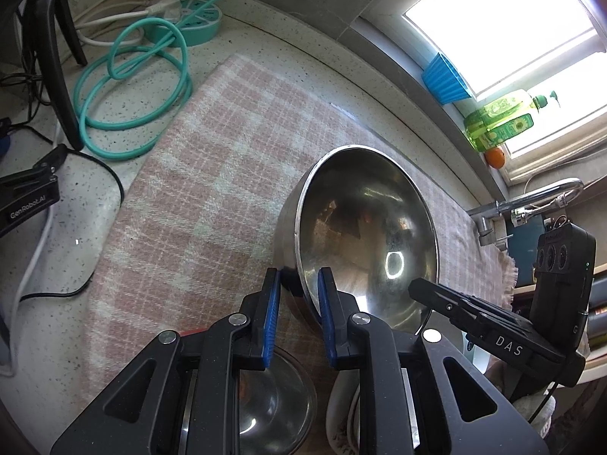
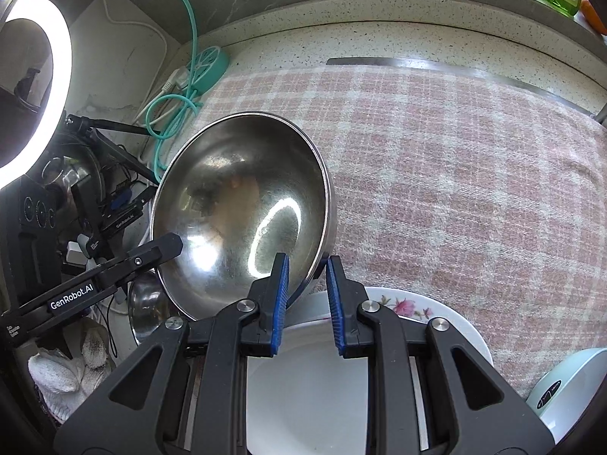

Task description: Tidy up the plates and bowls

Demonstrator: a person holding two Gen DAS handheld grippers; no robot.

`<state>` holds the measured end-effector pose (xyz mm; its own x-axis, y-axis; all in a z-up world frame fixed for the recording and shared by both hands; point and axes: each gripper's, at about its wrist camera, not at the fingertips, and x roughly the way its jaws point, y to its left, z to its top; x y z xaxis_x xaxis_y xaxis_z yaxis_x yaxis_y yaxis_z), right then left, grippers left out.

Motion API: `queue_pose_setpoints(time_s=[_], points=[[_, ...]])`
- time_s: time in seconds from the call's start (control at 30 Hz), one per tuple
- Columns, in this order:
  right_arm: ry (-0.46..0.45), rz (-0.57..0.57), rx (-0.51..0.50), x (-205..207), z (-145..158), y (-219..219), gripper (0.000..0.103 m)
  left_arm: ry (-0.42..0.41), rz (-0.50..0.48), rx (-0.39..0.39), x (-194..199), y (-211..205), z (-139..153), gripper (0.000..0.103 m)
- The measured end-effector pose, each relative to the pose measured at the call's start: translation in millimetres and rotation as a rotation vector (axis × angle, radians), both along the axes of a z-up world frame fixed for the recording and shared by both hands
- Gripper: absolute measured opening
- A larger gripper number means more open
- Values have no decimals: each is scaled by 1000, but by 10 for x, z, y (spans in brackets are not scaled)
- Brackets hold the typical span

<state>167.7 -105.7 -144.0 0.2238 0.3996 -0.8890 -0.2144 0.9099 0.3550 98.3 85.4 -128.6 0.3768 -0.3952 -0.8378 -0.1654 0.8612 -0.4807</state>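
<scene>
A large steel bowl (image 1: 364, 235) is held tilted above the pink checked cloth (image 1: 197, 197). My left gripper (image 1: 299, 284) is shut on the bowl's near left rim. My right gripper (image 2: 307, 269) is shut on the same bowl (image 2: 235, 204) at its near right rim. A smaller steel bowl (image 1: 273, 409) sits below the left gripper and also shows in the right wrist view (image 2: 146, 311). A white plate with pink flowers (image 2: 417, 311) lies under the right gripper, with a white bowl or plate (image 2: 307, 386) on it.
A teal power strip (image 1: 193, 22) and coiled teal cable (image 1: 132, 87) lie at the back left. A lit ring light (image 2: 49, 76) and tripod stand left. A faucet (image 1: 531, 201), green bottle (image 1: 500, 117) and blue cup (image 1: 445, 77) are right. A pale appliance (image 2: 569, 390) sits near right.
</scene>
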Motion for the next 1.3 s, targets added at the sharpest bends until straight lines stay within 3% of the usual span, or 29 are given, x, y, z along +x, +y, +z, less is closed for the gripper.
queue_pose_setpoints(time_s=[0.4,0.67,0.77,0.83,1.07,1.3], points=[[-14,21,-17,32,13,66,23,2,-9,10,28,12,-13,18],[-85,23,-23,-41,198,19,57,-40,1,28,-27,126,153,21],[-106,21,-18,-80,276,-13,62,-58,15,35,-60,188,235,23],[-119,22,-7,-130,334,-40,64,-79,23,33,-105,234,303,32],[-185,60,20,-408,587,-37,67,-133,44,71,-401,377,461,35],[-231,135,51,-743,739,98,67,-139,120,76,-816,530,374,35]])
